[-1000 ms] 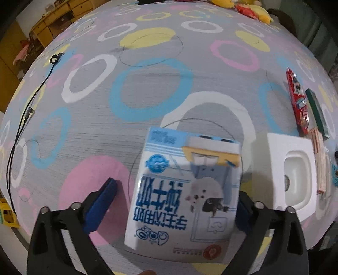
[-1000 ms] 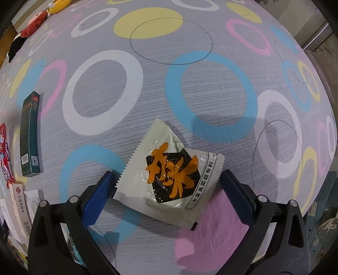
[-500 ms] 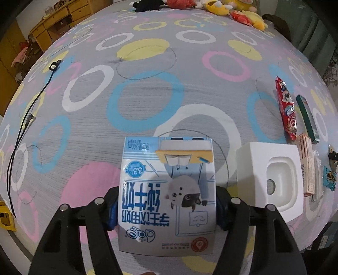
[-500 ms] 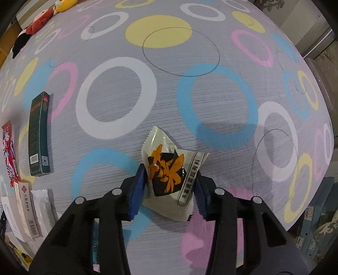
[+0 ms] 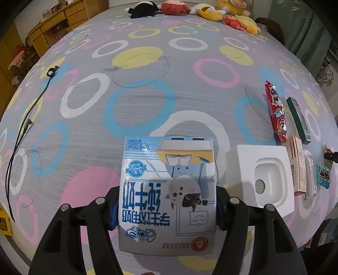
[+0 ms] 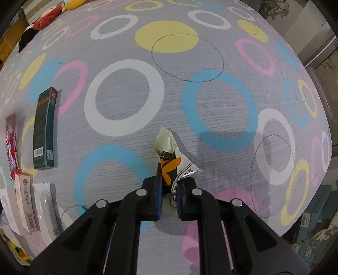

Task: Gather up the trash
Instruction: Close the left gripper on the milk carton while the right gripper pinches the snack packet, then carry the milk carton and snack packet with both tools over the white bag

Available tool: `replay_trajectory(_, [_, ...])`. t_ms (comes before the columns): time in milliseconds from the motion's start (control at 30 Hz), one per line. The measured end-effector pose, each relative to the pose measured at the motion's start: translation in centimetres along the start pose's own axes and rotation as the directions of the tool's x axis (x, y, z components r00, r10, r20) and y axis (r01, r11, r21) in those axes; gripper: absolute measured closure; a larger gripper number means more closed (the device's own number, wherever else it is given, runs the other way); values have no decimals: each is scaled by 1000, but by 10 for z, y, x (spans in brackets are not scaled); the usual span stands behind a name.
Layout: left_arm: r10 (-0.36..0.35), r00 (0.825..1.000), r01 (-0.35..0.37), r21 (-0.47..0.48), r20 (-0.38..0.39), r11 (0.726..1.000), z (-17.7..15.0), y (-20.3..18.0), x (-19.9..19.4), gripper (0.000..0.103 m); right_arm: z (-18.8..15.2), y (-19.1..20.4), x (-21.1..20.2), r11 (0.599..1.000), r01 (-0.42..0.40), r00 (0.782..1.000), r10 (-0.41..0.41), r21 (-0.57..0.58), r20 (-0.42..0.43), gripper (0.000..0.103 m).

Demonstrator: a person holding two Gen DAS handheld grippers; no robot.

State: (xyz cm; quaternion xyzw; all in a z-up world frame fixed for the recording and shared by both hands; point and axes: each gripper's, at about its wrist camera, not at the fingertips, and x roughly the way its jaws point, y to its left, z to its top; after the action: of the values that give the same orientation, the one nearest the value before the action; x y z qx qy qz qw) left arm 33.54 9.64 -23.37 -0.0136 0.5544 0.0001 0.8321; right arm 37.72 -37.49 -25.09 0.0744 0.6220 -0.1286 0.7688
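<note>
In the left wrist view my left gripper (image 5: 166,209) is shut on a blue and white milk carton (image 5: 168,190) and holds it above the grey bedspread with coloured rings (image 5: 137,101). In the right wrist view my right gripper (image 6: 170,190) is shut on a crumpled white sachet with orange print (image 6: 171,156), which is folded between the blue pads and lifted off the bedspread (image 6: 126,101).
A white foam block (image 5: 259,179), a red snack wrapper (image 5: 275,110), a green box (image 5: 299,120) and flat packets (image 5: 297,165) lie to the right. The green box (image 6: 44,127) and packets (image 6: 25,203) lie at the left in the right wrist view. A black cable (image 5: 25,127) lies left. Plush toys (image 5: 211,10) sit at the far edge.
Both grippers went from wide open to shut. The left one closed on the milk carton and lifted it. The right one squeezed the sachet, which folded up and rose.
</note>
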Motion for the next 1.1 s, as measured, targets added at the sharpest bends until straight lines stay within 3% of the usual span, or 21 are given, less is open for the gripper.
replay_trajectory(400, [-11, 997, 12, -15, 77, 1000, -10, 3, -39, 40, -33, -1, -60, 999, -42, 993, 45, -32, 111, 93])
replay_trajectory(700, [-17, 988, 14, 19, 152, 1000, -20, -13, -90, 40, -47, -10, -120, 993, -99, 976, 109, -61, 190, 93])
replay_trajectory(1100, [-47, 963, 23, 91, 265, 996, -40, -53, -187, 40, -80, -29, -204, 976, -185, 925, 213, -115, 314, 93])
